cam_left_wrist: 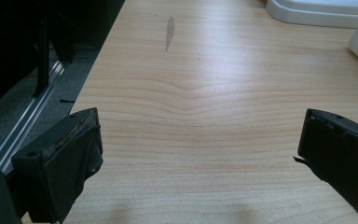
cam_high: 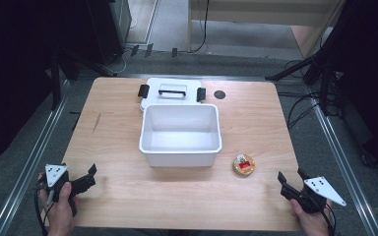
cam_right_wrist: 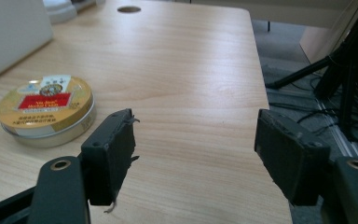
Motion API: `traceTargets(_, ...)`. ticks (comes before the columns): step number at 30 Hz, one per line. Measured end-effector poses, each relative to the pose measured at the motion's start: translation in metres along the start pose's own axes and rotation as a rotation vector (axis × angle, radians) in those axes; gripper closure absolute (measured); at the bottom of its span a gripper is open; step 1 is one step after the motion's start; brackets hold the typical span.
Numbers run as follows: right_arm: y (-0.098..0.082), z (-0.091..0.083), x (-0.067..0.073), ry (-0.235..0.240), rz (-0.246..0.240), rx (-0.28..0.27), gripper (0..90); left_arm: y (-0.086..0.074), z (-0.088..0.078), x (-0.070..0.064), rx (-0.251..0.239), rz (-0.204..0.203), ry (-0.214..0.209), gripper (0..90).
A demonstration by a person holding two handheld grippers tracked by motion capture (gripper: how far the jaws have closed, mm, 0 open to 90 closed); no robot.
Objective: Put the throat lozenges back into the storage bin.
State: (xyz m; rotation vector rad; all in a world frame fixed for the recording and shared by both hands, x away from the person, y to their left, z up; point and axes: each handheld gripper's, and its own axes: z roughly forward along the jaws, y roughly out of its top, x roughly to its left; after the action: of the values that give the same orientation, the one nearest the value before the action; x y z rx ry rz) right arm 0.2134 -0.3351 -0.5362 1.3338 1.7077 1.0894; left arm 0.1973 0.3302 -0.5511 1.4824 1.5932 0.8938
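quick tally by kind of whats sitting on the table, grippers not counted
white tub: 1
white lid with black handle and clips: 1
round gold tin: 1
total: 3

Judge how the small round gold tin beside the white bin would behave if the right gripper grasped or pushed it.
The tin looks like rigid metal, so it probably won't flex between the pads. It is low and lies flat on the table, so a push would likely slide it rather than tip it. Its smooth curved rim may slip unless gripped squarely across the middle.
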Motion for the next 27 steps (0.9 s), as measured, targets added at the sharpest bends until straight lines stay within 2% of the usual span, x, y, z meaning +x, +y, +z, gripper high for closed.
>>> traceTargets(2,0.004,0.001,0.002,0.007,-0.021,0.024,29.4,0.0,0.0,0.0,-0.001,0.005,-0.002,0.1)
traceTargets(3,0.009,0.002,0.005,0.014,-0.038,0.054,29.1,0.0,-0.001,-0.001,0.0,0.011,-0.003,0.1)
traceTargets(7,0.019,0.003,0.009,0.033,-0.074,0.081,27.3,0.0,-0.001,-0.002,-0.004,0.013,-0.002,0.1)
traceTargets(9,0.025,0.004,0.011,0.054,-0.098,0.098,25.3,0.0,-0.001,-0.002,-0.003,0.014,-0.002,0.1)
traceTargets(10,0.032,0.005,0.012,0.075,-0.116,0.127,22.7,0.0,-0.001,-0.002,-0.003,0.014,-0.002,0.1)
traceTargets(11,0.032,0.005,0.012,0.075,-0.116,0.127,22.7,0.0,-0.001,-0.002,-0.003,0.014,-0.002,0.1)
traceTargets(13,0.042,0.007,0.014,0.09,-0.146,0.16,23.2,0.0,-0.001,-0.002,-0.002,0.014,-0.002,0.1)
traceTargets(17,0.053,0.008,0.017,0.122,-0.178,0.199,22.7,0.0,-0.001,-0.001,-0.004,0.011,-0.002,0.1)
traceTargets(24,0.07,0.015,0.021,0.137,-0.216,0.264,18.7,0.0,-0.001,-0.001,-0.002,0.009,-0.004,0.1)
traceTargets(26,0.073,0.017,0.023,0.147,-0.222,0.288,17.5,0.0,-0.001,-0.001,-0.002,0.008,-0.004,0.1)
traceTargets(27,0.077,0.019,0.026,0.153,-0.243,0.316,16.7,0.0,-0.001,-0.001,-0.002,0.01,-0.004,0.1)
